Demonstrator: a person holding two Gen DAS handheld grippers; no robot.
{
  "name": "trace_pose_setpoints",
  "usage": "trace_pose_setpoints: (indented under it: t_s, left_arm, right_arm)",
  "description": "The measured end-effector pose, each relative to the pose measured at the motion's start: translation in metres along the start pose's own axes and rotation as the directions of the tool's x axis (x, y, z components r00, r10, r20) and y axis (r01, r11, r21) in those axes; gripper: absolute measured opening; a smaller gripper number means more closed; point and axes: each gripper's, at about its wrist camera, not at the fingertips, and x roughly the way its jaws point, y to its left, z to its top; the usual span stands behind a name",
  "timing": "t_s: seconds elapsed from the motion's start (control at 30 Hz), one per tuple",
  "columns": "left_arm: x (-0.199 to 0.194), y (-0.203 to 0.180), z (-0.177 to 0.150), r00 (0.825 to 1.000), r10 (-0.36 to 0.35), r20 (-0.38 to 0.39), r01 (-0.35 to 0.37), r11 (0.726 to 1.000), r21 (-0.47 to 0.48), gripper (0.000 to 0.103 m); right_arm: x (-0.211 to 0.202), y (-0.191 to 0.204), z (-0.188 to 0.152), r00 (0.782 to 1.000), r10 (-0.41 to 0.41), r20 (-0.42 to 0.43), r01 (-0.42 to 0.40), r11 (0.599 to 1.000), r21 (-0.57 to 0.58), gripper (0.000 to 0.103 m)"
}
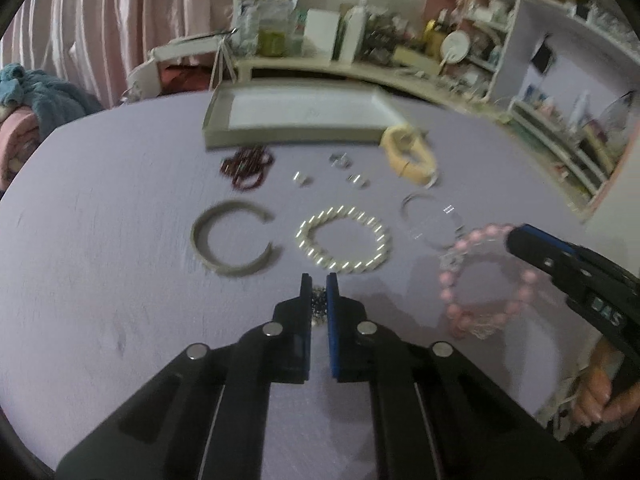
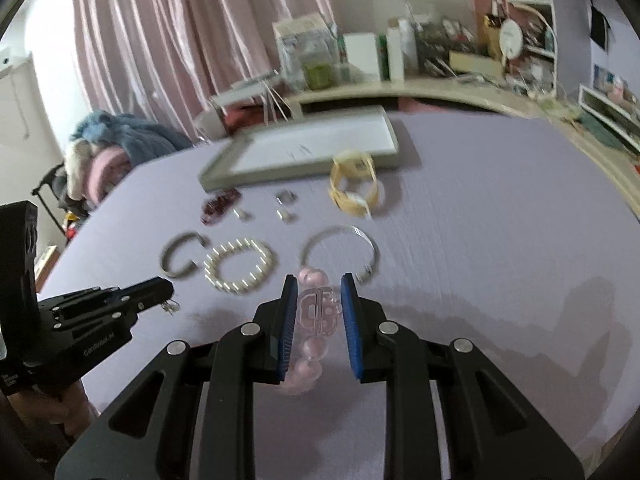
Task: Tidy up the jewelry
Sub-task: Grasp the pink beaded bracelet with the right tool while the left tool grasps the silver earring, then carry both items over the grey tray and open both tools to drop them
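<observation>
Jewelry lies on a lilac table (image 1: 100, 240). My left gripper (image 1: 319, 286) is shut on a small dark beaded piece (image 1: 319, 305) held just above the table. My right gripper (image 2: 319, 286) is shut on a pink bead bracelet (image 2: 310, 320), which hangs from it in the left wrist view (image 1: 480, 276). In front lie a grey open bangle (image 1: 232, 240), a pearl bracelet (image 1: 344, 240), a thin silver bangle (image 1: 432, 222), a dark red bead bracelet (image 1: 246, 166), a yellow bracelet (image 1: 408, 152) and small silver pieces (image 1: 340, 160).
A shallow grey tray with a white floor (image 1: 296, 114) stands at the far side of the table. Behind it run a cluttered beige shelf (image 1: 320, 68), pink curtains and shelving at right. Clothes are piled at far left (image 1: 36, 96).
</observation>
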Motion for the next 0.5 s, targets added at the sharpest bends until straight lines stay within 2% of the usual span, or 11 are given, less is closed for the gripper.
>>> trace_pose_setpoints:
  t_s: [0.17,0.5]
  left_arm:
    - [-0.026,-0.005,0.019,0.998,-0.046,0.053,0.046,0.999,0.015,0.007]
    - [-0.048,-0.002,0.076,0.99,-0.055,0.132,0.051,0.998,0.028,0.007]
  right_arm:
    - [-0.013,0.006,0.021,0.998,0.032,0.053,-0.031,0.999,-0.018,0.023]
    - [-0.018,0.0,0.068,0.992,0.022,0.125,-0.018,0.999,-0.033,0.023]
